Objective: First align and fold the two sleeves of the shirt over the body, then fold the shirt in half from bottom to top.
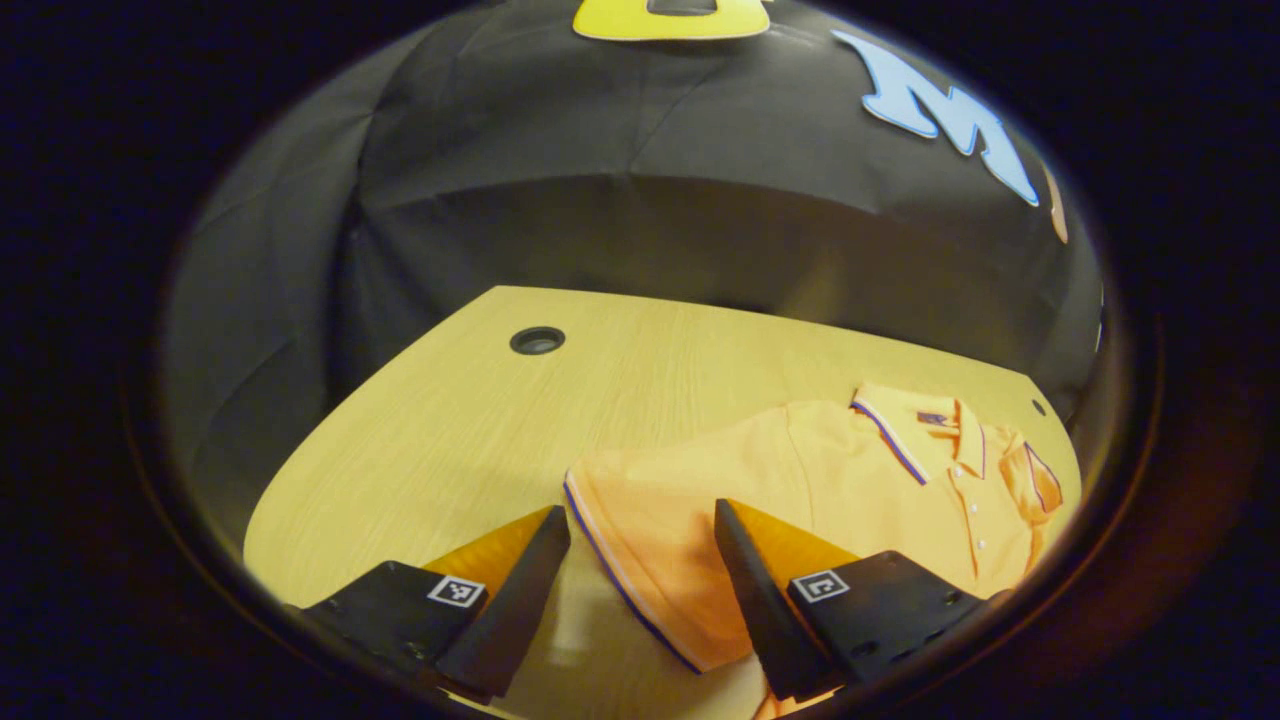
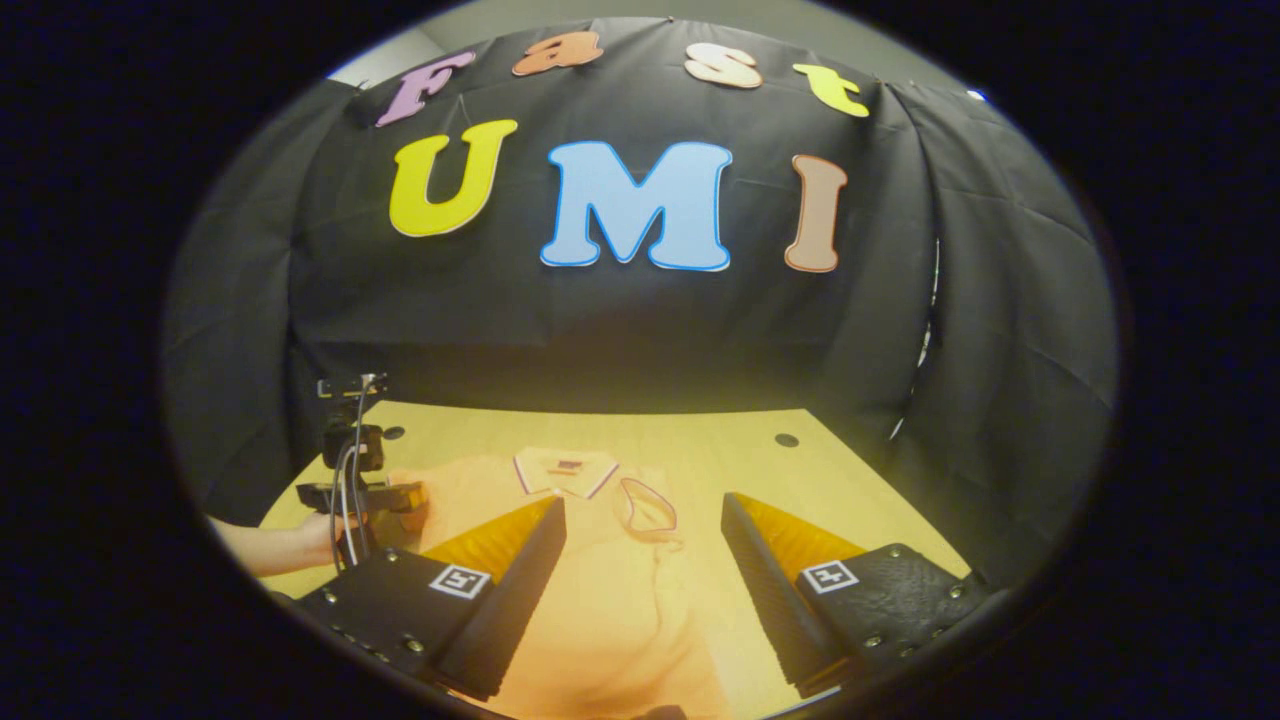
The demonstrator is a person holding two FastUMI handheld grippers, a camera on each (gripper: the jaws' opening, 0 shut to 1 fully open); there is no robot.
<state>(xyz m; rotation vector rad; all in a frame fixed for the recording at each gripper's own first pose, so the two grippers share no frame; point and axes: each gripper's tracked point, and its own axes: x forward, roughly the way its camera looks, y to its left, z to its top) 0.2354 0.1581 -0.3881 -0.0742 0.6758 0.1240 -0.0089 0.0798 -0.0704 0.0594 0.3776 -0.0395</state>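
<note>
Both tongs are seen spread wide, with nothing held between the fingers of either. The left tongs are poised above the shirt, whose near sleeve, edged with a dark and pale stripe, lies spread flat on the bench in the gap between the fingers; whether the fingers touch the cloth cannot be told. In the left gripper view the orange polo shirt is laid face up toward the right part of the bench, its striped collar pointing to the far edge and a row of pale buttons running down the placket. The far sleeve is seen already turned in over the chest.

In the right gripper view the right tongs are held above the lower body of the shirt, which stretches away from the fingers toward the collar near the booth wall. A folded-in sleeve with its dark-trimmed cuff is seen lying on the chest just right of the collar. At the left of that view the other gripper is seen over the shirt's outer edge, with cables hanging from it, held by a hand and bare forearm. Round dark holes are set in the wooden bench near its far corners. Black cloth hangs behind the bench.
</note>
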